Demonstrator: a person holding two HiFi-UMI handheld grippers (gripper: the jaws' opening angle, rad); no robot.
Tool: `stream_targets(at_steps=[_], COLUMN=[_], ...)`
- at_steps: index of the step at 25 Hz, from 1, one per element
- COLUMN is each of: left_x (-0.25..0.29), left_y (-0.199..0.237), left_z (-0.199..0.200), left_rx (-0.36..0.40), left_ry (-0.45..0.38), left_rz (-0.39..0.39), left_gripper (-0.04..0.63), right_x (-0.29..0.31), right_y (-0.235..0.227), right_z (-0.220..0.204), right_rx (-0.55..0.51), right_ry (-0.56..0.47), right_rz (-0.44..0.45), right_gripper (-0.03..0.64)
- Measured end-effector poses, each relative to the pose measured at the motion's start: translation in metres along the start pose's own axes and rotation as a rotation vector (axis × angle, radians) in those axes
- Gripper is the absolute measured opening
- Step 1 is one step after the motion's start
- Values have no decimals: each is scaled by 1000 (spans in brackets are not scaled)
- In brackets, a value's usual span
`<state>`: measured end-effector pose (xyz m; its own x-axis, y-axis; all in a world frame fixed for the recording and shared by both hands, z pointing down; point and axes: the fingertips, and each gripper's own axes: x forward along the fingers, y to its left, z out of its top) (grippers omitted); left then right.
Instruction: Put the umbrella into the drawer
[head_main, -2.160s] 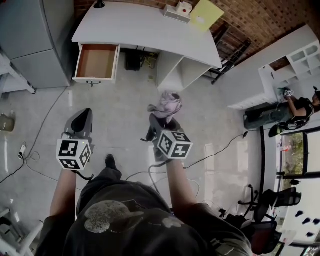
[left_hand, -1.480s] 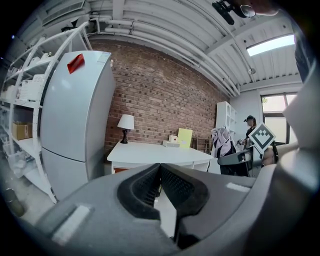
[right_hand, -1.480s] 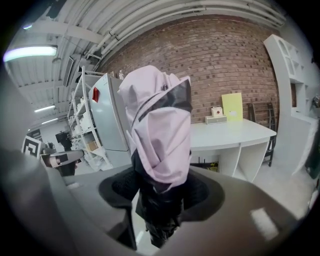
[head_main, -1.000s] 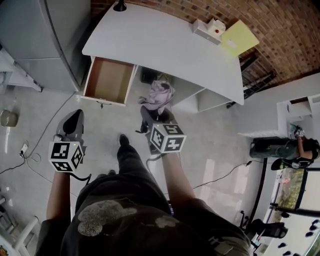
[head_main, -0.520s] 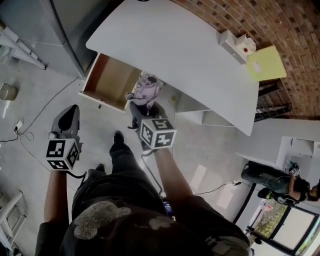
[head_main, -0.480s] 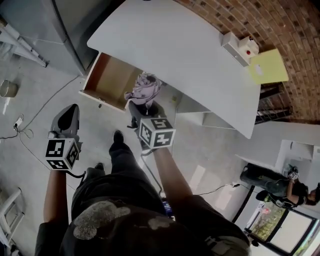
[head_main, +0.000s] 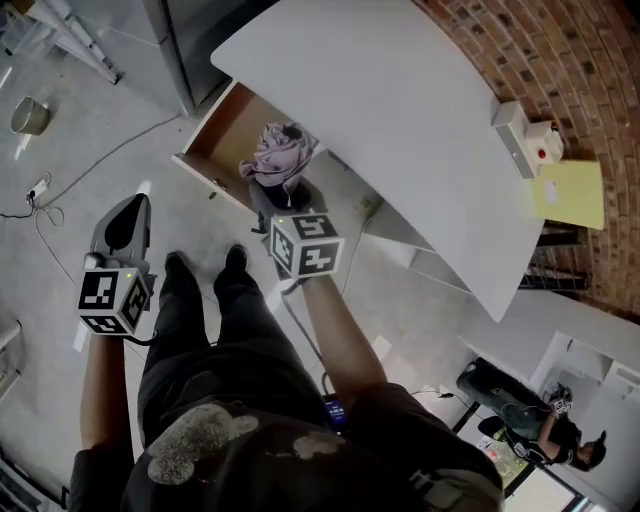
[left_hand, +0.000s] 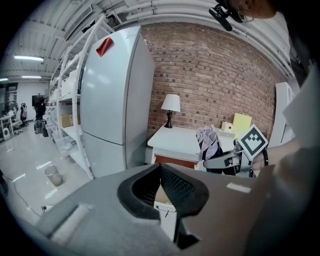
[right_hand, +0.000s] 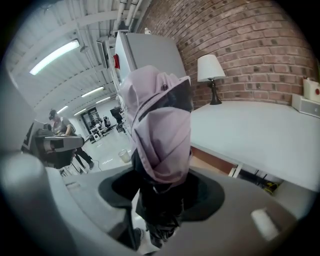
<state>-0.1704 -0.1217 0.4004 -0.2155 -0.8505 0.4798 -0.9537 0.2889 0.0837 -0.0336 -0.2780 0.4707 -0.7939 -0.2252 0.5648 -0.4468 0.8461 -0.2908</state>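
Head view: right hand-held gripper (head_main: 272, 196) pinches the one folded pink umbrella (head_main: 275, 155) upright, overlapping the single open drawer (head_main: 222, 125) under the white bench (head_main: 400, 110).
Left gripper view: left hand-held gripper (left_hand: 161, 169) pressed together, empty — one lamp (left_hand: 171, 104), one red tag (left_hand: 104, 46) on the fridge (left_hand: 117, 105).
Right gripper view: umbrella clamped between the jaws.

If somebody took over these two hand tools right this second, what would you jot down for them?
Right gripper: shut on the folded pink umbrella.
Left gripper: shut, empty, off to the side.
Drawer: pulled open under the white desk; the visible part is bare.
Done: umbrella in hand, at the drawer's front edge.
Left: lower it into the drawer and let go.
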Motion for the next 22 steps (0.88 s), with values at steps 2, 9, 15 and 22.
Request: stream_targets(at_steps=[2,9,15,22], left_x=[5,36,66,91], left_y=[9,34,46,65], left_z=[-4,-25,-45,-66], left_rx=[-9,-66,-88,-84], left_ry=[-3,-2,14,56], left_rz=[11,18,-41,-89], left_gripper=[11,11,11,11], right_x=[12,45,78,120], right_y=[0,2,6,-7], right_z=[1,-4,-20,-31], right_rx=[-13,-78,-134,-159], right_ry=[2,4,53,90], right_rz=[-5,-11,-16,-81], right_gripper=[238,238,238,238])
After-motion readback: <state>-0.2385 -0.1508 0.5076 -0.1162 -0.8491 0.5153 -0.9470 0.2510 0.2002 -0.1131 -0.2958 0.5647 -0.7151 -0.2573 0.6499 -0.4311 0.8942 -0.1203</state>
